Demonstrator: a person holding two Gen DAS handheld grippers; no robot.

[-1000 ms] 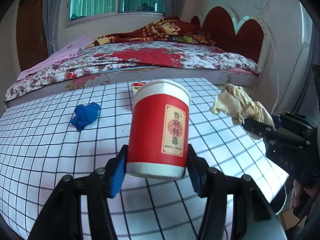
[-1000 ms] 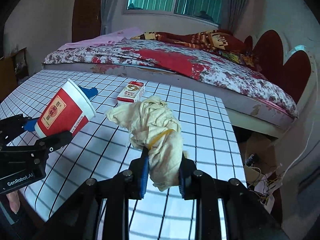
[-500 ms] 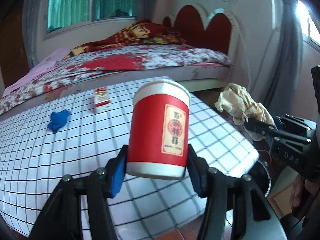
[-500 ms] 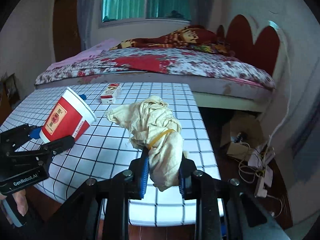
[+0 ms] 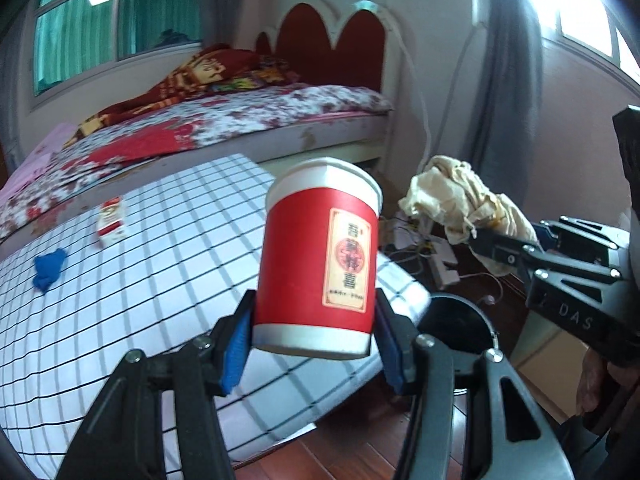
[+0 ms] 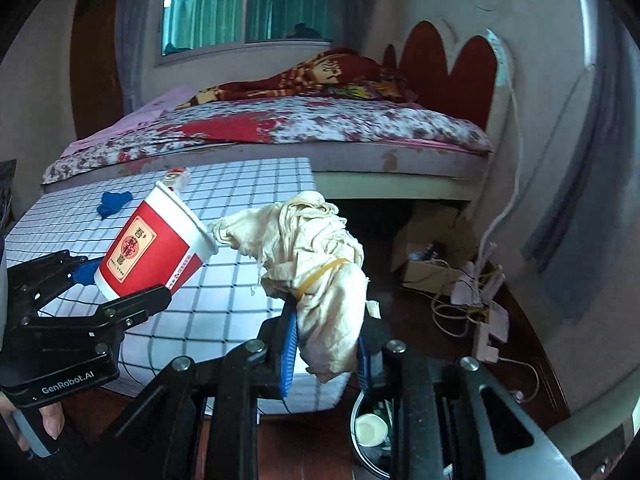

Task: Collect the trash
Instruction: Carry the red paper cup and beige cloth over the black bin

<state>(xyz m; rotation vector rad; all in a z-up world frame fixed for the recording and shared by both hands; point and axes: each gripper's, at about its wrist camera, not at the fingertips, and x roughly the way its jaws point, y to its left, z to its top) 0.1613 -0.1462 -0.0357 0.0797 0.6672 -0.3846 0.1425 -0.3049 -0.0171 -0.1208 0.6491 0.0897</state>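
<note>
Left wrist: left tongs [image 5: 314, 344] clamp red cup [image 5: 318, 264]; right tongs [image 6: 326, 354] clamp rag [image 6: 320, 272]; checkered table [image 5: 160, 264], bed [image 5: 240, 120] behind.

Paper cups: we count one, a red cup [image 5: 318, 270] clamped in the left gripper [image 5: 314, 344].
Rags: we count one, a cream rag [image 6: 320, 276] pinched in the right gripper [image 6: 324, 354].
Small cartons: we see one carton [image 5: 112, 222] on the checked table [image 5: 168, 240].
Blue scraps: we see one blue scrap [image 5: 48, 268].
Bins: one bin [image 6: 370, 436] on the floor.
Beds: one bed [image 6: 320, 128].
</note>
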